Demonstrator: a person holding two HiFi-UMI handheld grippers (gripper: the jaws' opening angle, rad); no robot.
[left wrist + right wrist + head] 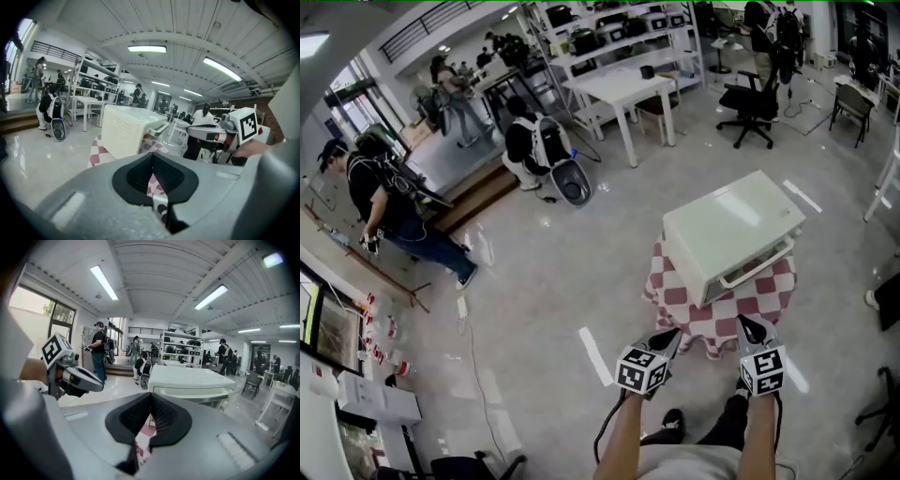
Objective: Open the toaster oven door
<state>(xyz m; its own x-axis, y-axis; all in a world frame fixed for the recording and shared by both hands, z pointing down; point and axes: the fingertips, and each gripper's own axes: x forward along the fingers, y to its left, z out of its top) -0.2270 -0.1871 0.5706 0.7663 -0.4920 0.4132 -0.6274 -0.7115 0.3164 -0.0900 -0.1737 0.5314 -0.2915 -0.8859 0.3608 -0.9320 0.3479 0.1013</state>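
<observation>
Hovering short of the toaster oven sitting on the checkered table, both pairs of jaws closed on nothing; facing its handle, lying crosswise ahead, nearer the right gripper (left gripper off to the side).

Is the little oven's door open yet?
No, the toaster oven has its door shut flat against the front.

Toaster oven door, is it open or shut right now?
Shut. The toaster oven door lies flush with the oven's front face, its handle close under the top edge; no gap shows.
</observation>
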